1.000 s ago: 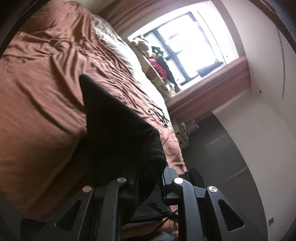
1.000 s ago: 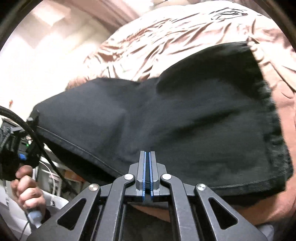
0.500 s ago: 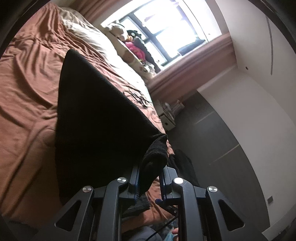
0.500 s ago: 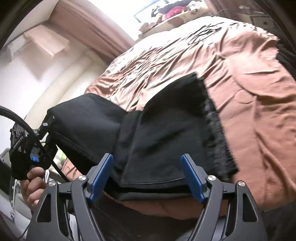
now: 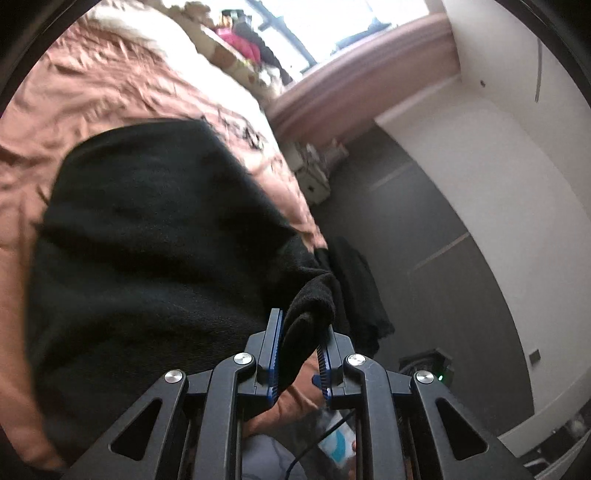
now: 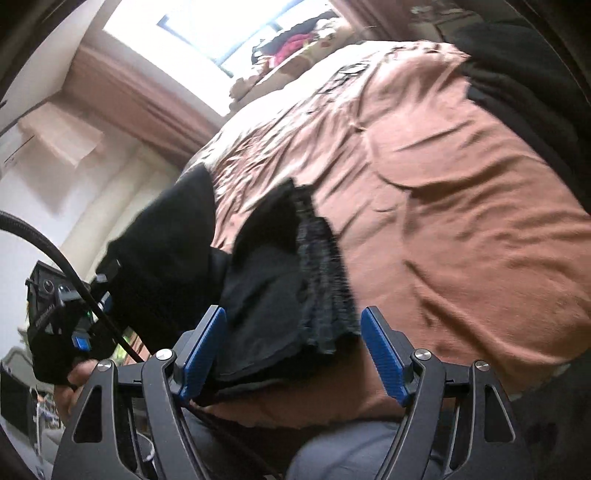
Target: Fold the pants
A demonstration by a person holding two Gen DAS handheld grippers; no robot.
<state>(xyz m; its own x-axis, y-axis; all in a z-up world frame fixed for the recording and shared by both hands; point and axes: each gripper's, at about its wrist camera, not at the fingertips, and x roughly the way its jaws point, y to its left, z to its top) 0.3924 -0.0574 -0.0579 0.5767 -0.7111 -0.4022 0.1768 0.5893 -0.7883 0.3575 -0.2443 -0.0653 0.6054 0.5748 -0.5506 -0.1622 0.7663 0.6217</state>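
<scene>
Black pants (image 5: 155,240) lie in a folded heap on a bed with a brown sheet (image 5: 110,88). My left gripper (image 5: 301,354) is shut on a bunched corner of the pants and holds it just above the bed's edge. In the right wrist view the pants (image 6: 266,280) lie at the near edge of the bed, frayed hem to the right. My right gripper (image 6: 291,354) is open, its blue pads (image 6: 201,350) on either side of the pants' near end, gripping nothing. The left gripper (image 6: 62,306) and the hand holding it show at the left.
The brown sheet (image 6: 461,184) stretches to the right, with dark cloth (image 6: 524,88) at its far right edge. A bright window (image 5: 295,33) with toys on its sill is behind the bed. Dark clothing (image 5: 358,291) hangs off the bed's side above grey floor.
My right gripper has opened and let go of the pants. The raised cloth has dropped into a heap on the bed. My left gripper has stayed shut on its corner.
</scene>
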